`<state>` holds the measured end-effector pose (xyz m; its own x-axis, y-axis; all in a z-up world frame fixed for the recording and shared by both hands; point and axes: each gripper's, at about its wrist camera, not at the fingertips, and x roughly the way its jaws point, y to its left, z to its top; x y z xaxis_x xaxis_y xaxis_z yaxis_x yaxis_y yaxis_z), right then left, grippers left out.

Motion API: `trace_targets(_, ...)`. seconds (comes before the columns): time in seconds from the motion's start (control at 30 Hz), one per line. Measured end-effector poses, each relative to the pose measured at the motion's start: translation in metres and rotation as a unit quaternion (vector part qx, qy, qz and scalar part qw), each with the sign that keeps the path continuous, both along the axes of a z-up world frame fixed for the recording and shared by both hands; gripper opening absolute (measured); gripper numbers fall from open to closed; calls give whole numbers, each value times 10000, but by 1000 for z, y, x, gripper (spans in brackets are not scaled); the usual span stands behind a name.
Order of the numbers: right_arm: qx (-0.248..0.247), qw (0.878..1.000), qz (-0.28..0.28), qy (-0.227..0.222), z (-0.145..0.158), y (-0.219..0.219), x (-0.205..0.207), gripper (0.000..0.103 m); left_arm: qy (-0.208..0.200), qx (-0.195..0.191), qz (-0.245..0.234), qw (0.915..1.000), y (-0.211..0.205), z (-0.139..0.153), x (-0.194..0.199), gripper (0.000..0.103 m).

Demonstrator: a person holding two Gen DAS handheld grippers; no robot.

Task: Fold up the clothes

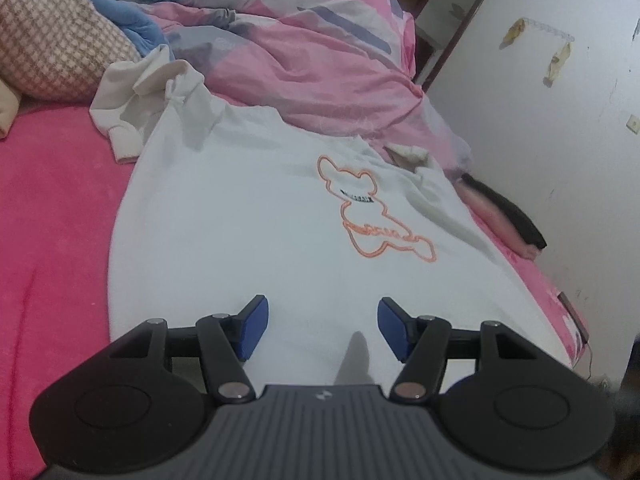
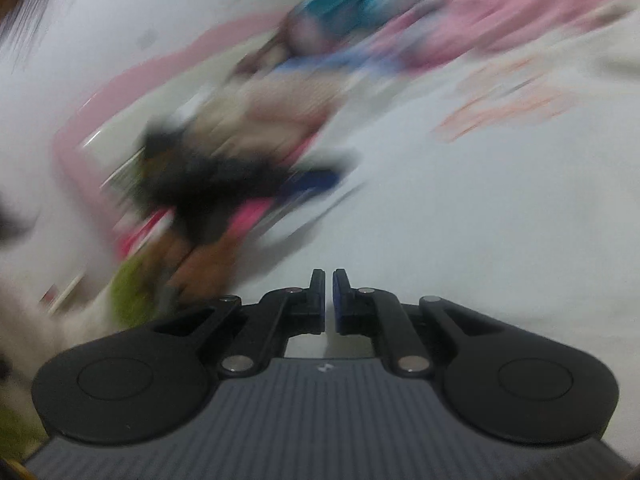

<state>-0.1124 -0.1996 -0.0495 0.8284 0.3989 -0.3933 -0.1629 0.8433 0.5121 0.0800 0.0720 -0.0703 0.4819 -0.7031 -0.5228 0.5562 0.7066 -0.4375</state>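
Note:
A white T-shirt [image 1: 248, 220] with an orange bear outline [image 1: 372, 212] lies spread flat on a pink bed sheet [image 1: 52, 220]. Its left sleeve [image 1: 136, 108] is bunched up at the far left. In the left wrist view, my left gripper [image 1: 322, 312] hovers open over the shirt's near part, nothing between its blue pads [image 1: 252, 332]. The right wrist view is heavily blurred. My right gripper [image 2: 328, 280] is shut there, pads almost touching, over the white T-shirt [image 2: 480, 220]. I make out no cloth pinched between them.
A pink quilt [image 1: 320, 52] is heaped behind the shirt, with a checked pillow [image 1: 52, 40] and blue cloth [image 1: 120, 12] at the far left. A folded pink and black item [image 1: 508, 216] lies at the bed's right edge by the white wall [image 1: 560, 160].

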Motion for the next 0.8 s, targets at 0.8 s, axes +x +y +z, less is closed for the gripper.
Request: trace_targets(0.8, 116, 9797, -1992, 171, -4, -105, 7, 5, -28, -32, 137, 9999, 7, 0, -3, 62)
